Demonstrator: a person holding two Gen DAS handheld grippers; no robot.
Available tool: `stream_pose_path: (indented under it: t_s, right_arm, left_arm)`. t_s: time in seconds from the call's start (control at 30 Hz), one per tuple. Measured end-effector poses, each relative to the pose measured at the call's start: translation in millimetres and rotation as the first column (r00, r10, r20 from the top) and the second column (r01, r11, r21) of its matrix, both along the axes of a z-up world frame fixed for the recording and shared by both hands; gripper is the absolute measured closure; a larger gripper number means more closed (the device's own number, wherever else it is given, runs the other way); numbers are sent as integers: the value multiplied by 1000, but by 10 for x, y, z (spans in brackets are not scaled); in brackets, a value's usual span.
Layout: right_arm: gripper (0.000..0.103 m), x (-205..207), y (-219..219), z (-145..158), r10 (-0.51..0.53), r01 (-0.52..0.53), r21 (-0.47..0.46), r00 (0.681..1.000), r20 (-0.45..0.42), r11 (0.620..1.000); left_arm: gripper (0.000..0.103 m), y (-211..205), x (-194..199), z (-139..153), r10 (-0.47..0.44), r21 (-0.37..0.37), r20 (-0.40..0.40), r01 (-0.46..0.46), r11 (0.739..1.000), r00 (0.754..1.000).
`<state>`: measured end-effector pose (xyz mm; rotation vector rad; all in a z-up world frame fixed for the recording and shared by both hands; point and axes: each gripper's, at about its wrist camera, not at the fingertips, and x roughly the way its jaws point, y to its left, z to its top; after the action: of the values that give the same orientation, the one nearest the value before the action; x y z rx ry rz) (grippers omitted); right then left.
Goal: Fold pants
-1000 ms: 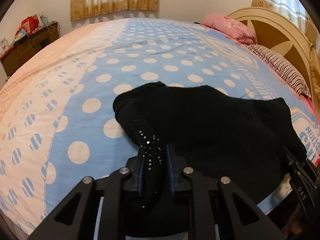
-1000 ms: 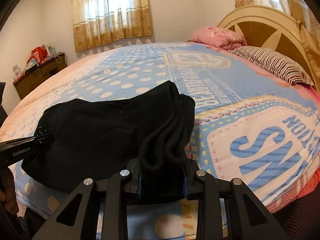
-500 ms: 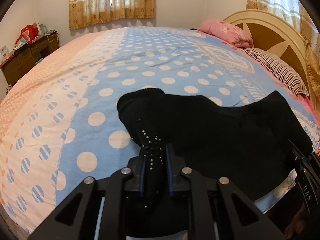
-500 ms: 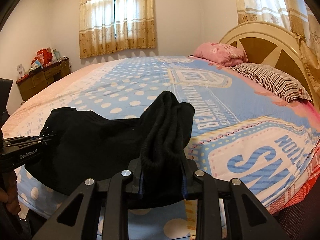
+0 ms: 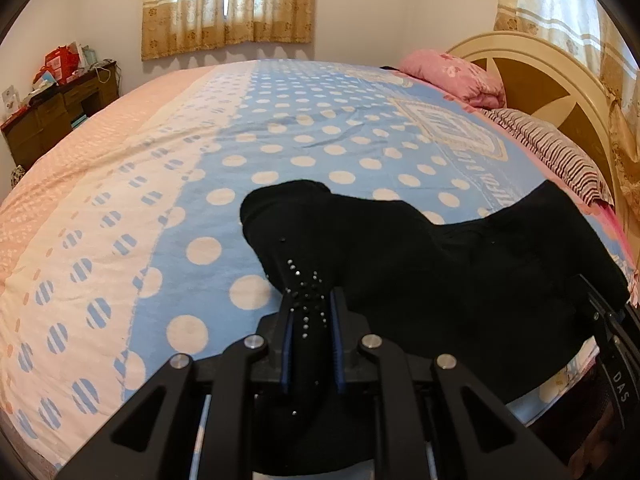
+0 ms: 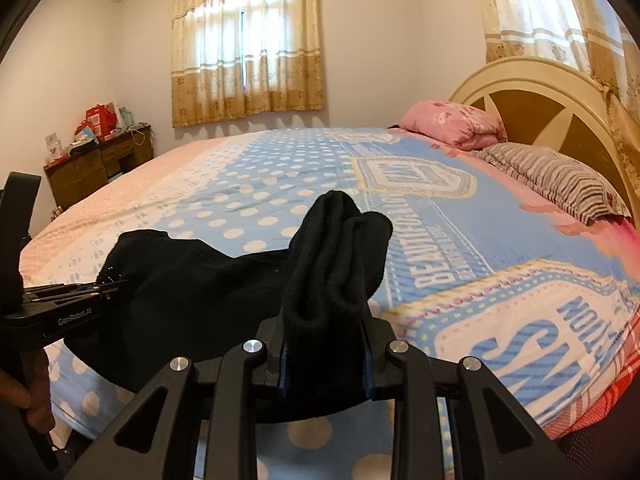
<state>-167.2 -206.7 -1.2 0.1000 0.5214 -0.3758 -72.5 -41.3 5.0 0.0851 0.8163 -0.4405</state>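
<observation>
Ahead of both jaws spreads the bed, headboard far right. The black pants hang between: left gripper pinches the studded end, right gripper clamps the bunched folds. Only the right view shows the left gripper side-on.

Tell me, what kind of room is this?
It looks like a bedroom at home. There is a big bed with a curved headboard, a pink pillow and a curtained window.
</observation>
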Motion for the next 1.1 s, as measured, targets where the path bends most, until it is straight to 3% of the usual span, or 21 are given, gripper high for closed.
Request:
stream_pose_path:
  t_s: [0.33, 0.6, 0.83, 1.1]
  right_arm:
    - [76, 344, 361, 203, 121, -119, -32, 991, 51, 992]
    - [76, 685, 722, 285, 235, -232, -48, 970, 69, 972]
    - [76, 1073, 1150, 269, 357, -355, -29, 932, 61, 934]
    - [76, 1489, 1678, 289, 480, -480, -21, 874, 76, 877]
  left_arm:
    - [87, 350, 174, 111, 86, -39, 26, -85, 996, 996]
    - [87, 826, 321, 200, 199, -65, 46, -196, 979, 979]
    - [87, 1281, 472, 242, 315, -72, 59, -311, 948, 947]
    - [88, 1840, 588, 295, 448, -61, 81, -444, 894, 890]
